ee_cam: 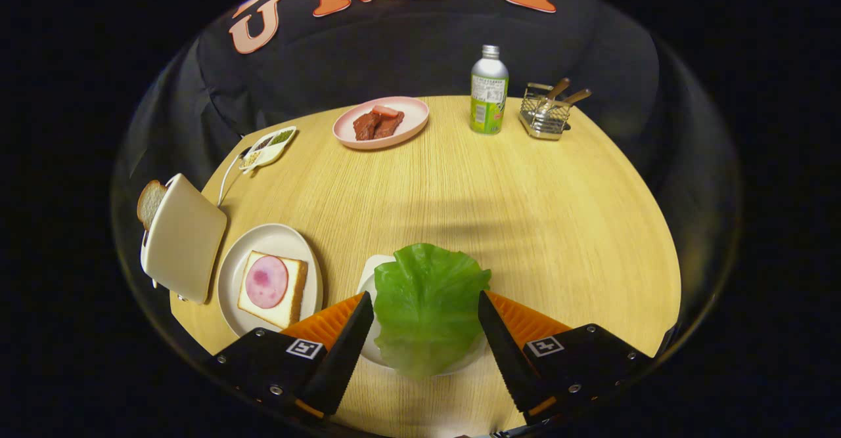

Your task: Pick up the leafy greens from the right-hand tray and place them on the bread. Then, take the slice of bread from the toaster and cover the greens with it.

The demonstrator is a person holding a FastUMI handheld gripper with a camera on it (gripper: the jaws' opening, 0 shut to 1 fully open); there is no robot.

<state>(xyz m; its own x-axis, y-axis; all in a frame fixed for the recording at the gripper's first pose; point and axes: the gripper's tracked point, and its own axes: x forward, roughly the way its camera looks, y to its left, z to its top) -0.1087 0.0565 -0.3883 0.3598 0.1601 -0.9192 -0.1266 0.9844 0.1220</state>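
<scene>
Spreading its 2 fingers wide, the gripper (426,323) straddles the lettuce leaf (427,303) on its tray (370,274), right of the ham-topped bread (272,288).

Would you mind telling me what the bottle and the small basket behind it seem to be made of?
Bottle: likely metal, with a matte silvery shoulder and cap above a printed label. Basket: shiny metal wire, see-through mesh. The open tool straddles the lettuce.
</scene>
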